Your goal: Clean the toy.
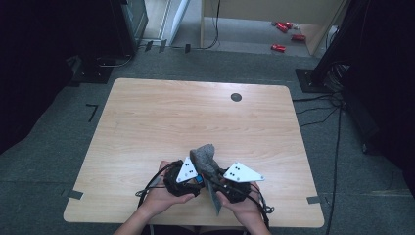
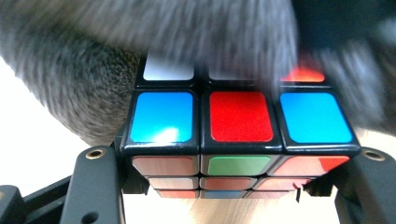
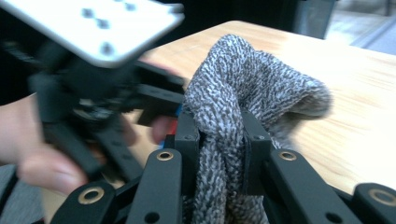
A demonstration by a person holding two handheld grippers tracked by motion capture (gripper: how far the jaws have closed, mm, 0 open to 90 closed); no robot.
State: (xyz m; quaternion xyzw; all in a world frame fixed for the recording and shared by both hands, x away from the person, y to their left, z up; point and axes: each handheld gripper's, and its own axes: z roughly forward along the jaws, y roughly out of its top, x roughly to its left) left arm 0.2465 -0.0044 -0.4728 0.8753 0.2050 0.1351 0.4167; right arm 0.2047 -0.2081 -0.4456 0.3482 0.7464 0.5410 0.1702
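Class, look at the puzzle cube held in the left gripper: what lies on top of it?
A grey knitted cloth drapes over the cube, pinched by the right gripper. It hides the cube's far rows.

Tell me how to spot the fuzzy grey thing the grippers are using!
Look at the near edge of the wooden table, where two hands meet. Between the grippers sits a speckled grey knitted cloth, pinched in the right gripper and draped over the colourful puzzle cube. It is the one soft, woolly thing there.
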